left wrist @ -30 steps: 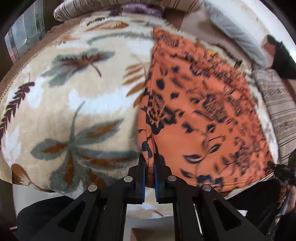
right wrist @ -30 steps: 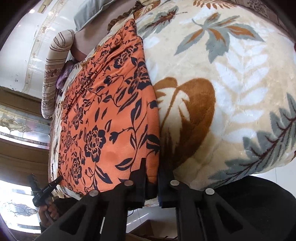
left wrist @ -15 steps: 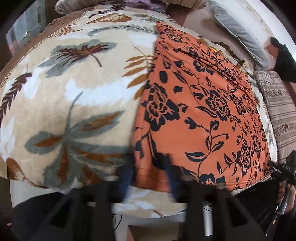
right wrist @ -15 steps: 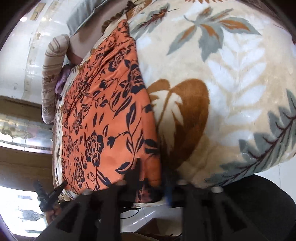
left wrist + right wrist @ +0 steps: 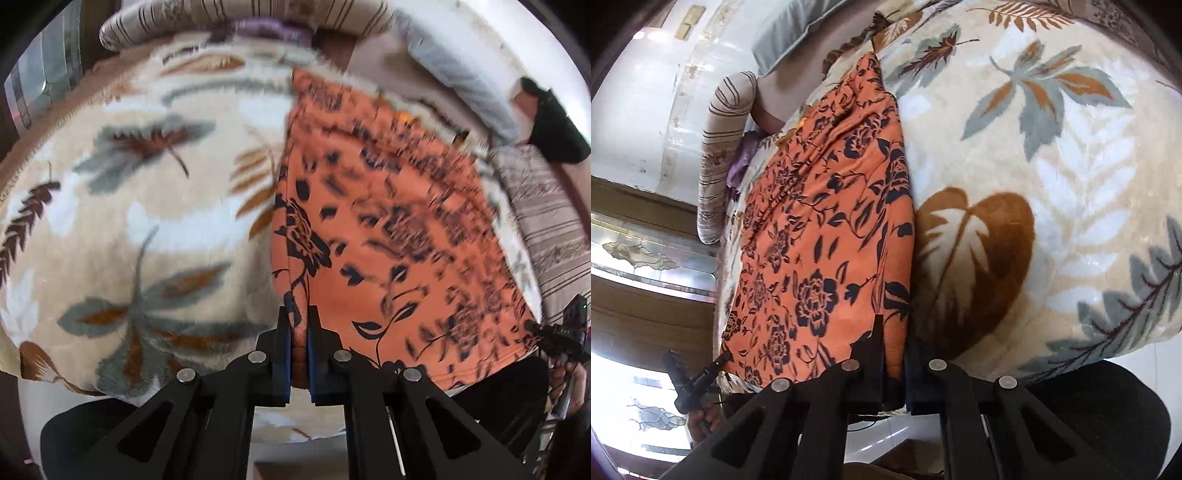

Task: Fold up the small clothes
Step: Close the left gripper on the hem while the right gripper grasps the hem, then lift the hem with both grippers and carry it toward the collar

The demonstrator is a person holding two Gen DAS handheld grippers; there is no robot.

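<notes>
While the orange floral garment (image 5: 388,229) lies spread on the leaf-patterned blanket (image 5: 147,221), filling the centre and right of the left wrist view, the left gripper (image 5: 299,332) has its fingers pinching the cloth's near left corner. In the right wrist view, the right gripper (image 5: 894,350) pinches the garment's (image 5: 820,240) near right corner at lower centre.

Your cloth (image 5: 399,236) lies flat on the blanket (image 5: 155,229). Your left gripper (image 5: 299,325) pinches its near left corner, your right gripper (image 5: 894,332) its near right corner. Pillows (image 5: 546,214) sit behind and beside it.
</notes>
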